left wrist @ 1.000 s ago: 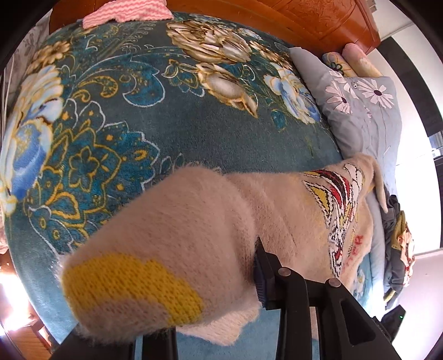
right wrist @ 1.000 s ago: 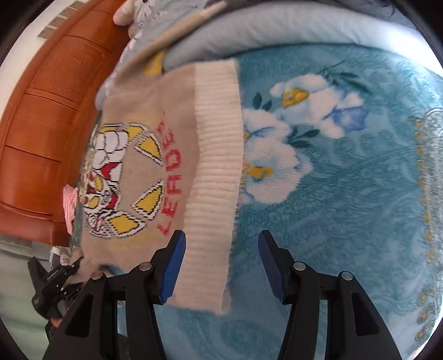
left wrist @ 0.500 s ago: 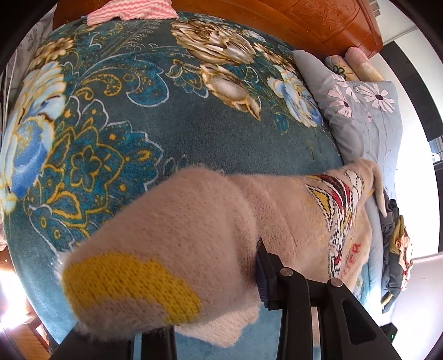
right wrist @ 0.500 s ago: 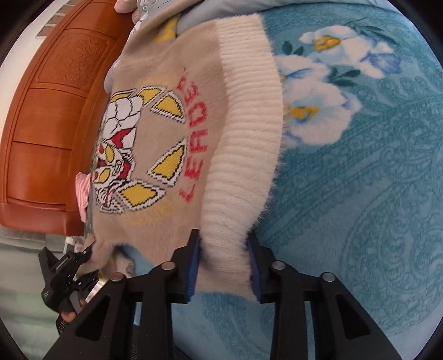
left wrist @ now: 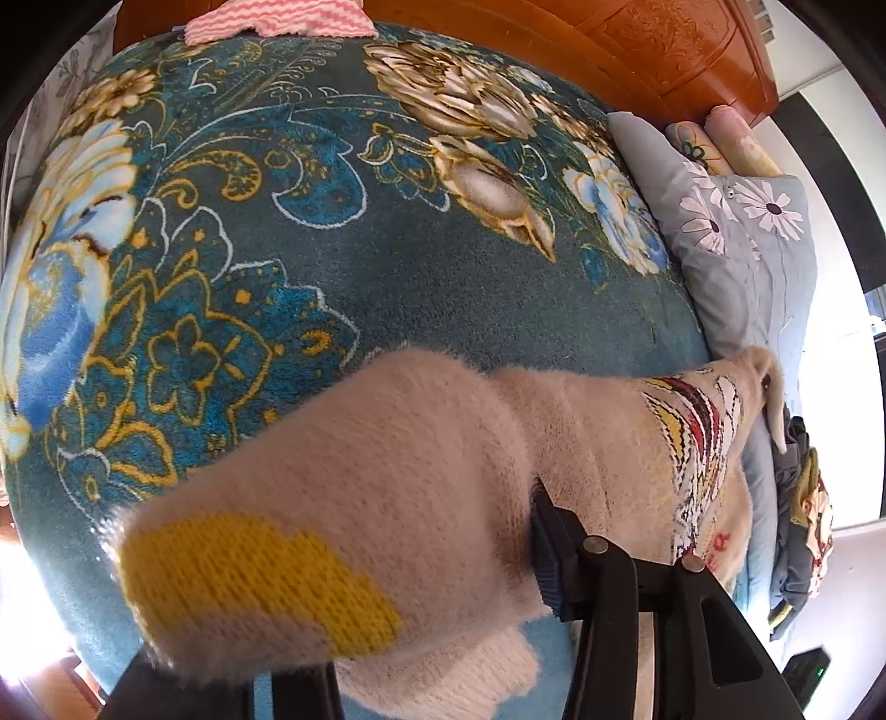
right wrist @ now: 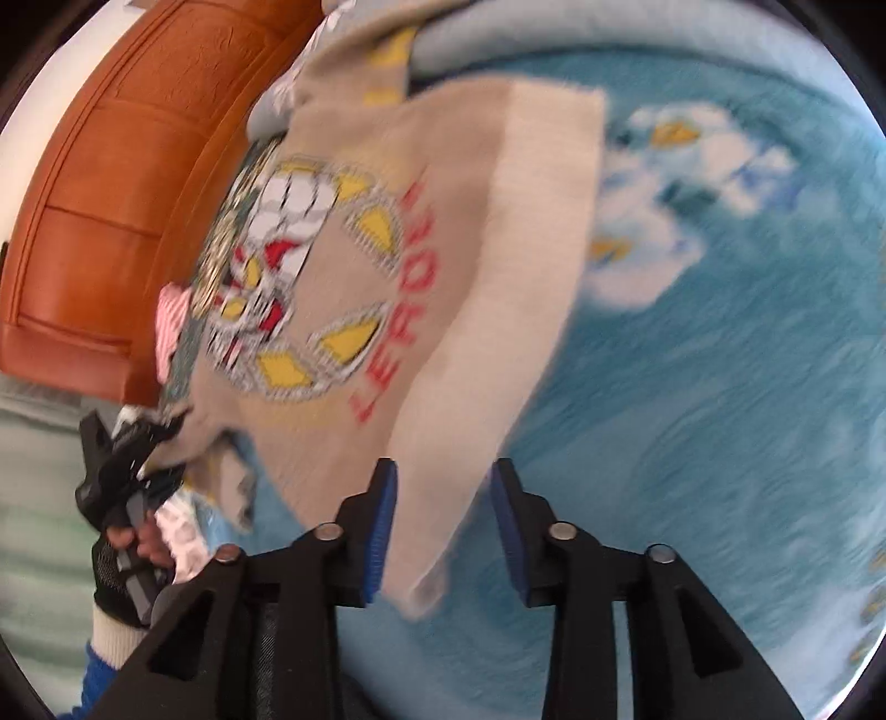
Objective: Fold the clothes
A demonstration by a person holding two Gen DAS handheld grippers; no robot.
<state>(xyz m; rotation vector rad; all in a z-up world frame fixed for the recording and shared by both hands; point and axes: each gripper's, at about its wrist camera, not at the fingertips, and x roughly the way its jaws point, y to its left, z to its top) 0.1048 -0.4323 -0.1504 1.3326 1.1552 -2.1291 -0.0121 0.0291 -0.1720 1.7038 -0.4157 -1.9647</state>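
A fuzzy beige sweater (right wrist: 443,232) with a red, white and yellow front print lies stretched over the blue floral blanket (right wrist: 720,415). My right gripper (right wrist: 443,520) is shut on the sweater's ribbed cream hem (right wrist: 498,332) and holds it up; the view is blurred. My left gripper (left wrist: 437,565) is shut on the sweater's other end (left wrist: 387,498), near a yellow patch; the cloth hides its left finger. The left gripper also shows in the right wrist view (right wrist: 133,459), held by a gloved hand.
A wooden headboard (left wrist: 637,44) runs along the far side of the bed. A pink knitted garment (left wrist: 277,16) lies by it. Grey floral pillows (left wrist: 742,249) and a dark pile of clothes (left wrist: 797,498) lie at the right.
My right gripper closed on the ribbed hem and lifted it off the blanket. My left gripper kept its hold and barely moved.
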